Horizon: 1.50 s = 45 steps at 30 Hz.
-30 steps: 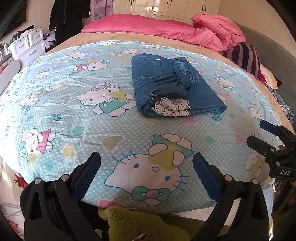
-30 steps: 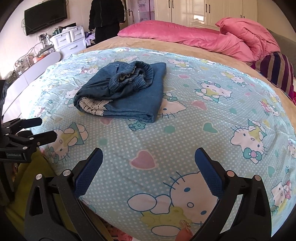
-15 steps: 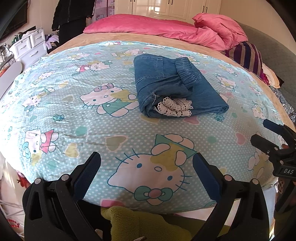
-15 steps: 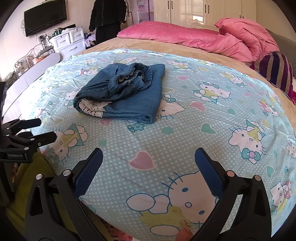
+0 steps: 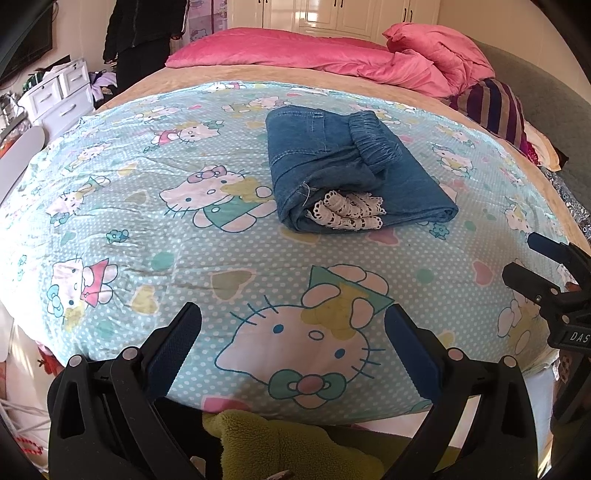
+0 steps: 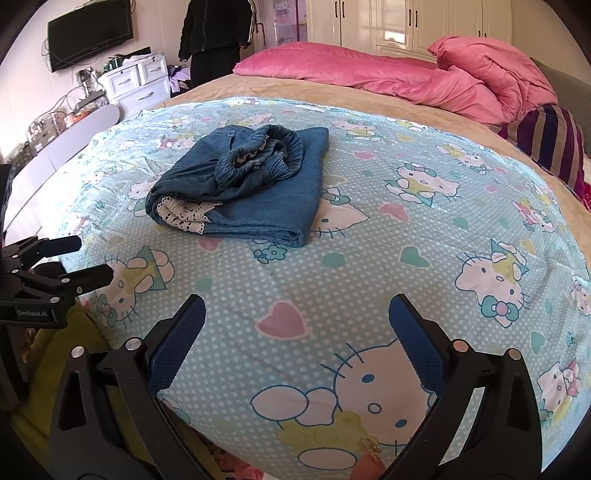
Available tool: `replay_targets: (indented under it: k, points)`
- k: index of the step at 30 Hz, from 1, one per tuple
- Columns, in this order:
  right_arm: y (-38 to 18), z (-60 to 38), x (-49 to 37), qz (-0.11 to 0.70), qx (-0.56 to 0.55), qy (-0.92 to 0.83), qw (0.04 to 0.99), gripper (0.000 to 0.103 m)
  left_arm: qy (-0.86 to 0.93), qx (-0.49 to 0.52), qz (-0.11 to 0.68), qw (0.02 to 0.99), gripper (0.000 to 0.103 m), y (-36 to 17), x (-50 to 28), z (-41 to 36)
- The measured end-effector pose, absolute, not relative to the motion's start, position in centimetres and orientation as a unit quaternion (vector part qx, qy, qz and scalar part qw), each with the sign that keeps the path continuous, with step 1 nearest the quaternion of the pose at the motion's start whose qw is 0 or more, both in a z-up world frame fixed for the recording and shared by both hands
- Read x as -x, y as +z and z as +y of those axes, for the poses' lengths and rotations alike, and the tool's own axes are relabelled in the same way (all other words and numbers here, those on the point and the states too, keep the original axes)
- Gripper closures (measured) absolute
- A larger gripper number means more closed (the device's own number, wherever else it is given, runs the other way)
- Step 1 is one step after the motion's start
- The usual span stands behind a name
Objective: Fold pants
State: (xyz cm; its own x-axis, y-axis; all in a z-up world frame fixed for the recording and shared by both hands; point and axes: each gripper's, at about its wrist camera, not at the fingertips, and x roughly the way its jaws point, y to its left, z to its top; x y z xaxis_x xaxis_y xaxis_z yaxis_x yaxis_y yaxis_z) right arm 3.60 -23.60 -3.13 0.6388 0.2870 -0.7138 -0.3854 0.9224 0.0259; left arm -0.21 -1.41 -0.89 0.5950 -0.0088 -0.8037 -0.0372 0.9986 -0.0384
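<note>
The blue denim pants (image 5: 354, 170) lie folded into a compact bundle on the light-blue cartoon-cat sheet (image 5: 147, 229), with white lace trim showing at the near end and the elastic waistband on top. They also show in the right wrist view (image 6: 251, 188). My left gripper (image 5: 293, 317) is open and empty, held above the near edge of the bed, well short of the pants. My right gripper (image 6: 297, 314) is open and empty, also above the near edge. Each gripper shows at the side of the other's view.
A pink duvet (image 5: 332, 59) and a striped cushion (image 5: 495, 107) lie at the head of the bed. A person in dark clothes (image 6: 214, 33) stands by white drawers (image 6: 136, 85) at the far left. A green plush fabric (image 5: 288, 446) lies below the bed edge.
Both grippers have drifted slightly, and the pants sit a little to the right in the left view. The pants have not moved on the sheet and both grippers stay open.
</note>
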Motion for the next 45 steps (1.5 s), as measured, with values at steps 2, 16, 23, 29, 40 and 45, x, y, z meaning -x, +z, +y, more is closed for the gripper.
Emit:
replay_targets:
  k: [2,16,23,29,40,45]
  points:
    - [-3.14,-23.64,-3.64,0.382,0.065,0.186,0.903,0.009,0.007,0.025,0.45,0.893,0.004,-0.9,0.21,-1.43]
    - [-3.13,-23.76,-3.78,0.385,0.064,0.183,0.902,0.009,0.007,0.027,0.453,0.891,0.004,-1.1,0.16,-1.42]
    - [-3.21,-23.74,-3.99,0.387,0.064,0.183,0.901,0.009,0.008,0.027,0.453,0.891,0.004,-1.17,0.11,-1.38]
    - [-3.28,-23.75,-3.97,0.388,0.065,0.183,0.901,0.009,0.01,0.025,0.455,0.89,0.004,-1.33,0.07,-1.33]
    - [-3.29,-23.77,-3.95,0.388,0.065,0.183,0.901,0.009,0.01,0.024,0.455,0.89,0.004,-1.28,0.07,-1.33]
    - [-3.24,-23.85,-3.95,0.387,0.066,0.18,0.902,0.009,0.01,0.022,0.453,0.891,0.004,-1.23,0.09,-1.36]
